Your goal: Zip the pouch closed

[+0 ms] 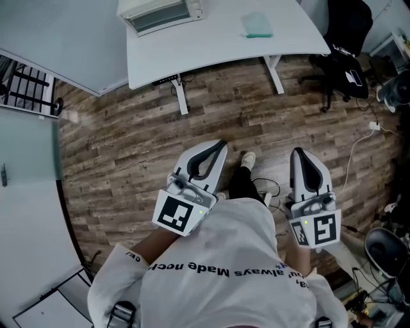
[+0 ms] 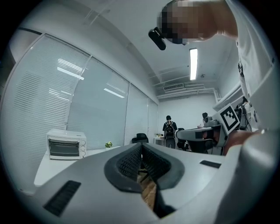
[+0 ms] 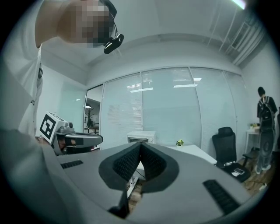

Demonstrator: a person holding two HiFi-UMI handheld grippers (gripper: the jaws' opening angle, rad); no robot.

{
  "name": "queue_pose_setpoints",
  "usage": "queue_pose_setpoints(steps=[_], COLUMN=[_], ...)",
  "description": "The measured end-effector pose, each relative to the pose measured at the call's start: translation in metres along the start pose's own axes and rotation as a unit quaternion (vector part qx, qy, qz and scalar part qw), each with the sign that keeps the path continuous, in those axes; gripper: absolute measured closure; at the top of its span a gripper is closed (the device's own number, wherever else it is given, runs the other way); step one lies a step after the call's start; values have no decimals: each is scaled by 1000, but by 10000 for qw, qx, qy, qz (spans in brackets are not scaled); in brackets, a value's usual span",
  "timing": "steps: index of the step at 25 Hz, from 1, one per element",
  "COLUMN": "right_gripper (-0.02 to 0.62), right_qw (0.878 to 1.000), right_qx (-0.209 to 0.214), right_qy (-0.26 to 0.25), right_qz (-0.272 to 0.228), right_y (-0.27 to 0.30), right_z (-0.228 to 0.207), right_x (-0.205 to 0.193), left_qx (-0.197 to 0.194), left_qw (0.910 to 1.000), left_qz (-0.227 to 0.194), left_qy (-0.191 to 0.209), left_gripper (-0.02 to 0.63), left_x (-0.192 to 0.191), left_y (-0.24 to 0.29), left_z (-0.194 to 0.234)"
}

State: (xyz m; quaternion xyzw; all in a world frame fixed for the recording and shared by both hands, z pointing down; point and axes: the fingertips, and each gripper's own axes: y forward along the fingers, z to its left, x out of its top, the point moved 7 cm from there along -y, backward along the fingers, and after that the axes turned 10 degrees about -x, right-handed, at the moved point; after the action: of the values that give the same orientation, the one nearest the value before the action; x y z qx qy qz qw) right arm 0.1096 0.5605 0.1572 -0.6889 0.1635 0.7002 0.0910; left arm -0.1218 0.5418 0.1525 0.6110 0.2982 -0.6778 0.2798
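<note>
Close to the person's chest, the left gripper and right gripper both have their jaws pressed together on nothing. They point out over the floor, which I judge a carrying pose, not a working one. Well ahead stands the bench with an oven. Near its far edge lies what may be the pouch, a small teal shape too distant to confirm. Zipping is not yet begun.

Small pale-green pouch, roughly rectangular, lying flat on the white table toward its far right end, well to the right of the oven. Set slightly askew to the table edge. Too small to tell whether zipped or unzipped.
</note>
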Motion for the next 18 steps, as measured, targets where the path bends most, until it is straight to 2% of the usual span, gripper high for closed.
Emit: queue_pose_setpoints(steps=[18], right_gripper=[588], right_qw=[9998], right_qx=[111], right_qy=[30], right_qz=[184], right_y=[100], right_z=[-100], right_x=[11], left_qx=[12], left_qw=[9998], left_qz=[187], left_qy=[-80], left_gripper=[584], left_x=[-3], left_y=[134], left_z=[56])
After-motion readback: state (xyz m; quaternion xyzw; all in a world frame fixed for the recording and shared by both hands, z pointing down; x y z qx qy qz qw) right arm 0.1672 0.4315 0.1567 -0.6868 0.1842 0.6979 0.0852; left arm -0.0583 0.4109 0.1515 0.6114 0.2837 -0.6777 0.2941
